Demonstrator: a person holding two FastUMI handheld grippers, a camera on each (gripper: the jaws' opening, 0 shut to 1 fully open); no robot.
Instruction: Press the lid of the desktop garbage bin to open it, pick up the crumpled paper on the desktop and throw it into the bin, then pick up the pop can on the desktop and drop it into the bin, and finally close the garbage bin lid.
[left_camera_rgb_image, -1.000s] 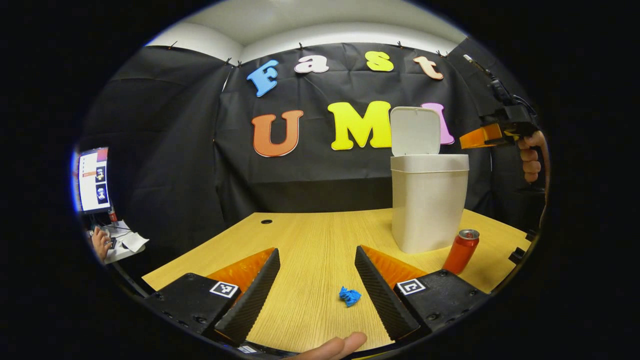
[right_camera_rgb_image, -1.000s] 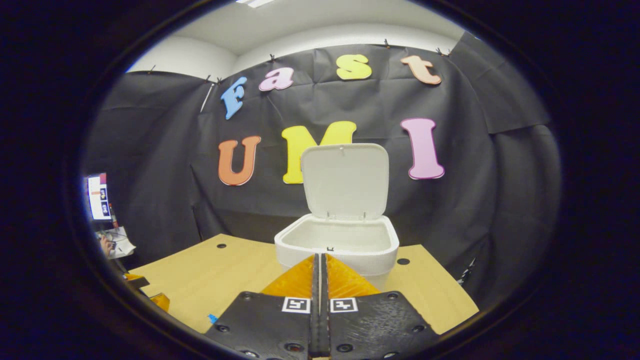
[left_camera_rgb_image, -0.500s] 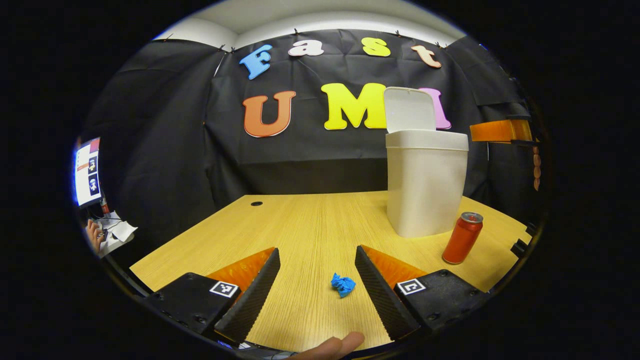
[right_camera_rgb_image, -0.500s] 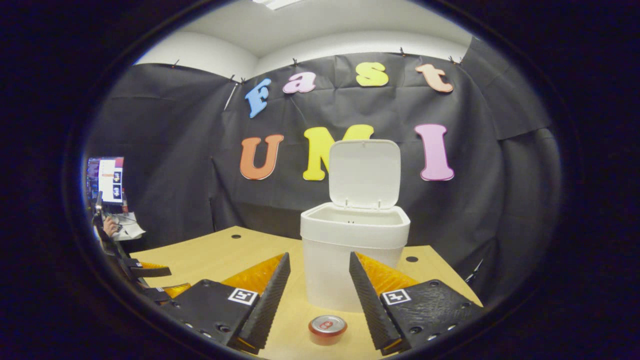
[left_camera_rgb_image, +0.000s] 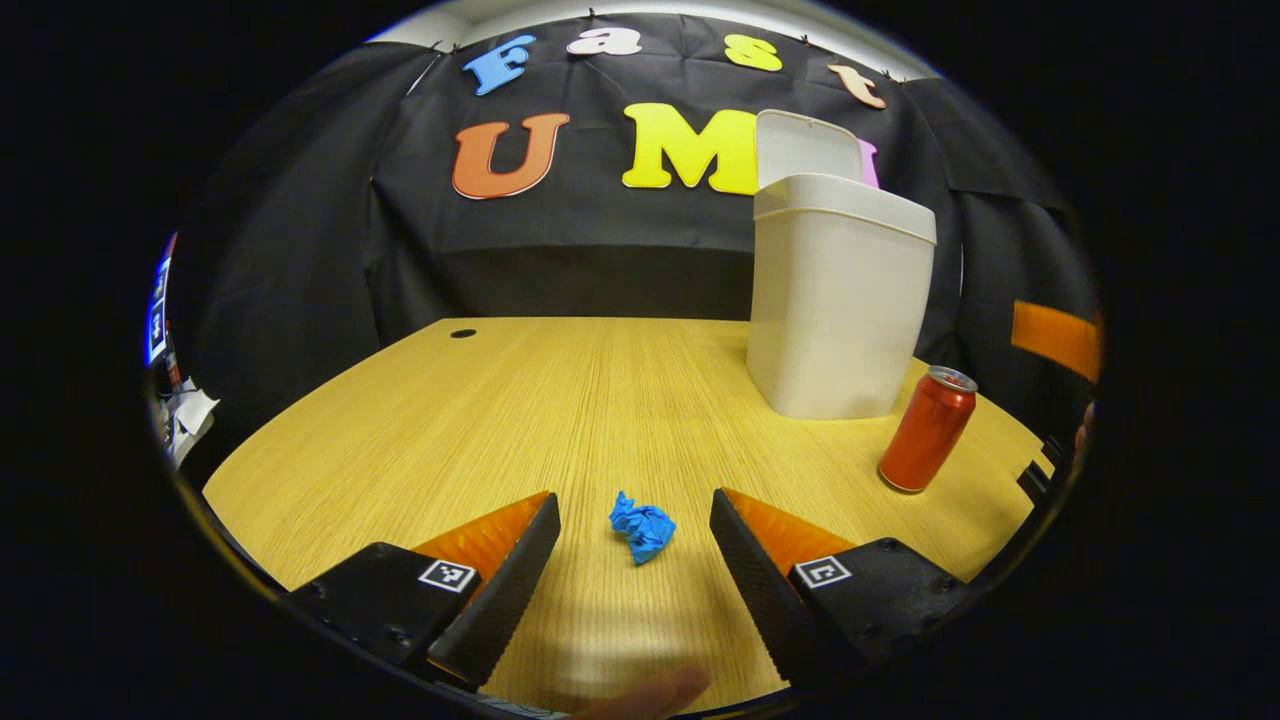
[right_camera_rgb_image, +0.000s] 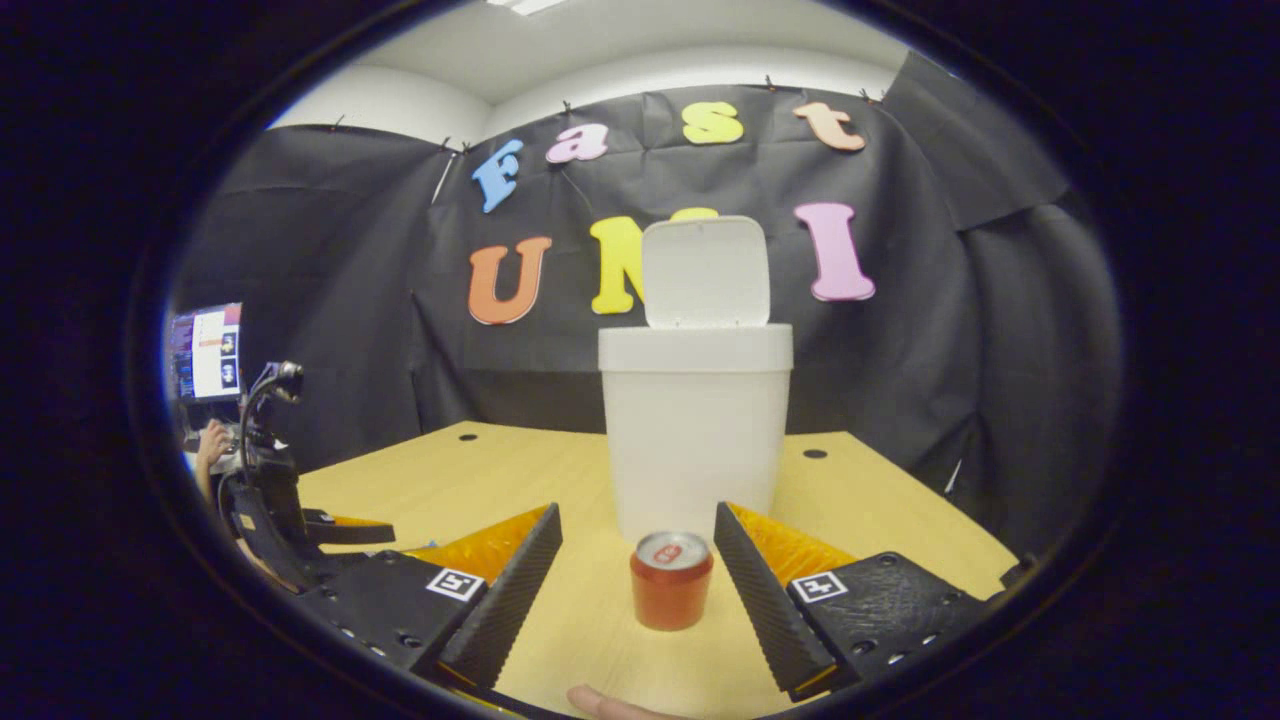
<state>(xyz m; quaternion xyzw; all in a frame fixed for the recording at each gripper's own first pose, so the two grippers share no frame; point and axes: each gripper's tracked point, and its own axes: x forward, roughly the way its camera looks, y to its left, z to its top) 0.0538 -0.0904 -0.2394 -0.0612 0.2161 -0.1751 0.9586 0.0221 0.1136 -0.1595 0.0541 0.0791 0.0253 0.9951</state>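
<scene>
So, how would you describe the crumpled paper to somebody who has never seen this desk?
Find the white bin with its lid up on the wooden desk. In front of it, left of the red can, lies the crumpled paper: small, blue, the only wrinkled thing there.

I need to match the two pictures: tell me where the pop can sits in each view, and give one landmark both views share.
Left gripper view: the pop can stands upright at right on the desk, beside the bin's base, right of the left gripper.
Right gripper view: the pop can stands at bottom centre, between the open fingers of the right gripper, in front of the bin.
Shared landmark: the white garbage bin, lid raised.
</scene>
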